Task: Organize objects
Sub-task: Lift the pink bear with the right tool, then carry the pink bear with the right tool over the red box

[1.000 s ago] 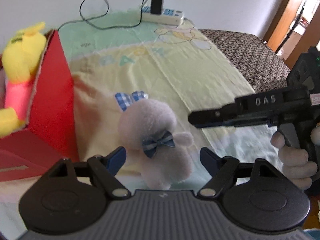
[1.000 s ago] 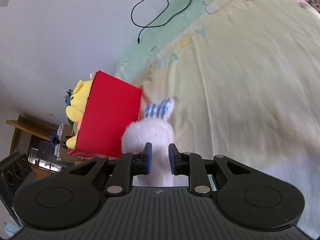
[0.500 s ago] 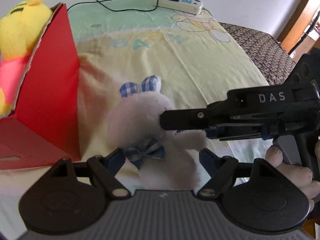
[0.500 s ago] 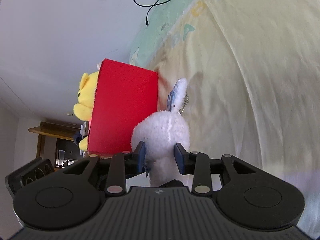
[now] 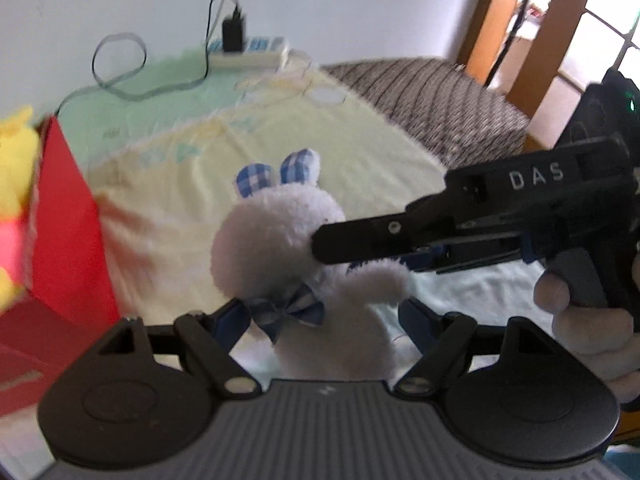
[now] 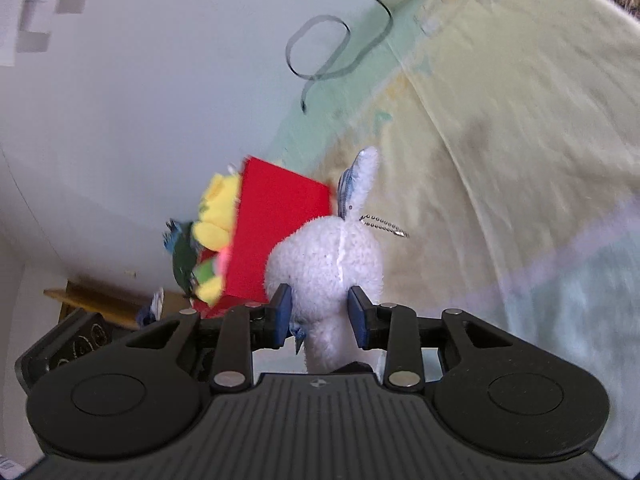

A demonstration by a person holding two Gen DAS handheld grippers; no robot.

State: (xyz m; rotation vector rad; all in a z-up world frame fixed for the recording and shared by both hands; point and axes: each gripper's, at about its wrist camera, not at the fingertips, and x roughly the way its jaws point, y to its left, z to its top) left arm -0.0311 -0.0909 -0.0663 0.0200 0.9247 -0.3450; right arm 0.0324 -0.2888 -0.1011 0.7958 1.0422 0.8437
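Note:
A white plush bunny (image 5: 280, 240) with blue checked ears and a bow tie hangs above the yellow blanket (image 5: 180, 184). My right gripper (image 5: 324, 248) reaches in from the right and is shut on the bunny's neck. In the right wrist view its pads (image 6: 282, 312) press both sides of the bunny (image 6: 328, 264), whose bead chain dangles free. My left gripper (image 5: 324, 316) stands open below, with the bunny's body between its fingers. The left finger is beside the bow tie. An open red box (image 5: 68, 232) holding a yellow plush (image 5: 12, 168) stands to the left.
A power strip (image 5: 248, 50) with a charger and a looped cable (image 5: 120, 68) lies at the blanket's far edge by the wall. Brown patterned bedding (image 5: 432, 100) and a wooden door frame (image 5: 540, 32) are at the right. A person's hand (image 5: 580, 312) holds the right gripper.
The right gripper came in from the right, spread around the bunny's neck and gripped it. The bunny has risen off the blanket. The left gripper rose slightly, its fingers at the same width.

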